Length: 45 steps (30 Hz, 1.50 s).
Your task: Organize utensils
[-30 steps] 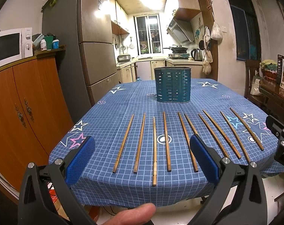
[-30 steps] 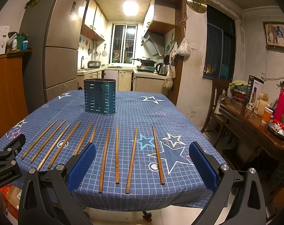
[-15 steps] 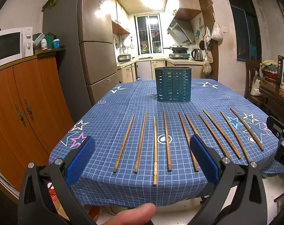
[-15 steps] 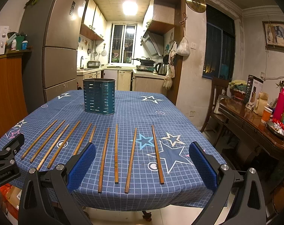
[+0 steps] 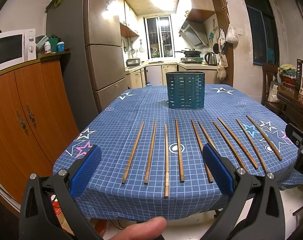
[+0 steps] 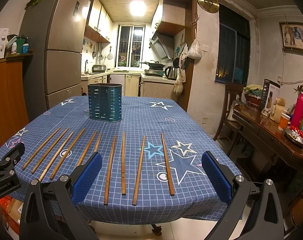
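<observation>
Both tools are spread wide and hold nothing: your left tool [image 5: 151, 168] and right tool [image 6: 151, 172] hover short of the near edge of the counter [image 5: 119, 120]. Ahead of the pads lie the chopsticks [image 5: 166, 160], ten by my count, side by side on the checked cloth, pointing away from you. Beyond them, well apart and straight ahead of the left tool, stands the slotted teal holder [image 5: 185, 89], which appears empty. Expect each stick to be light, stiff and thin, lying flat with little height to catch, so it may roll or slip from the pads. Take one near its thicker near end, or at the middle for balance, pads square across it, and close firmly before you lift.
</observation>
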### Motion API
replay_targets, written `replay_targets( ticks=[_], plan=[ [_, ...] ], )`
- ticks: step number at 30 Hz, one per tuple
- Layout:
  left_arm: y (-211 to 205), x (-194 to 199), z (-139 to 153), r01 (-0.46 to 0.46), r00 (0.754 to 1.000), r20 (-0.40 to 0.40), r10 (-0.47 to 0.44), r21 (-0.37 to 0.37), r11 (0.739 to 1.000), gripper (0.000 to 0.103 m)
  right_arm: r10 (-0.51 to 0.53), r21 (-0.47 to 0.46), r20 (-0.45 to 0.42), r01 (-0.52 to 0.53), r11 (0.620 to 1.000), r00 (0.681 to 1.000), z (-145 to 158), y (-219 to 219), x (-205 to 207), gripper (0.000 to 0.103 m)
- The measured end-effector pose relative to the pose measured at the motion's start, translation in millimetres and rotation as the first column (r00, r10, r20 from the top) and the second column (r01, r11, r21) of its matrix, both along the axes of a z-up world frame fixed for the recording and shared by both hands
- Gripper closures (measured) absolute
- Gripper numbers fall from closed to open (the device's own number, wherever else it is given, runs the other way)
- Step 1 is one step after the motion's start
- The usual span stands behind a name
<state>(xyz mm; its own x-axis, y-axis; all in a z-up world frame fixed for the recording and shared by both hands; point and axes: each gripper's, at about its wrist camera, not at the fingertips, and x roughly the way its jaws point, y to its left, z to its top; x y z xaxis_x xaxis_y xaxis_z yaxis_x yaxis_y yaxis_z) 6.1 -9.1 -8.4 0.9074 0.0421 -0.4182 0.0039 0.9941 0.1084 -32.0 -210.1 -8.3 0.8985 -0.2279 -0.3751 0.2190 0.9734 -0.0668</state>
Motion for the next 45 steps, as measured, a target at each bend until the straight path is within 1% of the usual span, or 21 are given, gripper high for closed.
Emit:
replay_targets(
  ticks=[12, 16, 18, 20, 21, 24, 27, 29, 31, 32, 33, 34, 35, 36, 37, 38, 40, 41, 42, 44, 45],
  plan=[
    [2, -3, -1, 0.010, 1.000, 0.011, -0.010, 0.008, 1.000, 0.006, 0.003, 0.013, 0.002, -0.003, 1.000, 1.000, 0, 0, 0, 0.003],
    [1, -5, -2, 0.027, 0.999, 0.016, -0.027, 0.007, 1.000, 0.006, 0.021, 0.029, 0.004, -0.022, 0.999, 1.000, 0, -2, 0, 0.003],
    [7, -8, -3, 0.044, 0.999, 0.020, -0.044, -0.003, 0.999, 0.006, 0.032, 0.031, 0.009, -0.032, 0.999, 0.999, 1, -2, -1, 0.003],
    [17, -13, -7, 0.065, 0.998, 0.020, -0.064, -0.029, 0.997, 0.006, 0.059, 0.068, 0.025, -0.060, 0.996, 0.998, 1, -8, -6, 0.003],
    [27, -18, -11, 0.062, 0.998, 0.021, -0.061, -0.056, 0.996, 0.006, 0.073, 0.094, 0.029, -0.075, 0.993, 0.997, -1, -11, -9, 0.003],
    [48, -28, -23, 0.025, 1.000, 0.016, -0.024, -0.114, 0.993, 0.006, 0.114, 0.179, 0.006, -0.114, 0.977, 0.993, -12, -18, -14, 0.003],
    [68, -35, -34, -0.008, 1.000, -0.015, 0.005, -0.200, 0.980, 0.006, 0.183, 0.288, -0.040, -0.164, 0.944, 0.982, -31, -23, -17, 0.003],
    [70, -38, -35, 0.000, 1.000, -0.019, -0.004, -0.230, 0.973, 0.006, 0.219, 0.340, -0.045, -0.191, 0.921, 0.975, -38, -22, -19, 0.003],
    [66, -40, -36, 0.059, 0.998, -0.013, -0.063, -0.219, 0.974, 0.006, 0.296, 0.415, -0.053, -0.249, 0.875, 0.954, -44, -24, -15, 0.003],
    [62, -39, -37, 0.090, 0.995, -0.024, -0.097, -0.202, 0.975, 0.006, 0.301, 0.428, -0.076, -0.242, 0.871, 0.951, -48, -24, -13, 0.003],
    [59, -38, -38, 0.103, 0.993, -0.032, -0.111, -0.177, 0.979, 0.006, 0.269, 0.412, -0.105, -0.205, 0.888, 0.957, -51, -25, -11, 0.003],
    [55, -37, -39, 0.095, 0.995, -0.026, -0.098, -0.115, 0.989, 0.006, 0.242, 0.394, -0.124, -0.176, 0.902, 0.962, -53, -24, -10, 0.003],
    [55, -35, -37, 0.080, 0.997, -0.009, -0.081, -0.083, 0.993, 0.006, 0.226, 0.390, -0.131, -0.159, 0.907, 0.965, -55, -26, -8, 0.003],
    [58, -33, -36, 0.069, 0.998, 0.009, -0.069, -0.072, 0.995, 0.006, 0.212, 0.402, -0.121, -0.147, 0.904, 0.970, -55, -31, -8, 0.003],
    [66, -25, -34, 0.057, 0.998, 0.003, -0.057, -0.077, 0.995, 0.006, 0.199, 0.409, -0.117, -0.136, 0.903, 0.973, -54, -35, -8, 0.003],
    [72, -19, -33, 0.054, 0.998, -0.009, -0.055, -0.088, 0.995, 0.013, 0.185, 0.416, -0.112, -0.123, 0.901, 0.976, -54, -40, -10, 0.003],
    [85, -9, -36, 0.035, 0.999, -0.038, -0.039, -0.101, 0.994, 0.023, 0.183, 0.434, -0.115, -0.116, 0.893, 0.976, -56, -47, -11, 0.003],
    [89, -6, -38, 0.034, 0.998, -0.047, -0.039, -0.105, 0.994, 0.030, 0.183, 0.448, -0.125, -0.109, 0.887, 0.975, -59, -50, -10, 0.004],
    [92, -4, -39, 0.036, 0.997, -0.057, -0.042, -0.108, 0.994, 0.034, 0.186, 0.457, -0.137, -0.105, 0.883, 0.973, -61, -52, -7, 0.004],
    [93, 3, -46, 0.057, 0.994, -0.088, -0.066, -0.101, 0.993, 0.044, 0.202, 0.465, -0.155, -0.109, 0.879, 0.967, -65, -54, -1, 0.006],
    [91, 5, -50, 0.074, 0.992, -0.095, -0.083, -0.094, 0.993, 0.046, 0.208, 0.455, -0.163, -0.114, 0.883, 0.964, -66, -51, 2, 0.007]
  ],
)
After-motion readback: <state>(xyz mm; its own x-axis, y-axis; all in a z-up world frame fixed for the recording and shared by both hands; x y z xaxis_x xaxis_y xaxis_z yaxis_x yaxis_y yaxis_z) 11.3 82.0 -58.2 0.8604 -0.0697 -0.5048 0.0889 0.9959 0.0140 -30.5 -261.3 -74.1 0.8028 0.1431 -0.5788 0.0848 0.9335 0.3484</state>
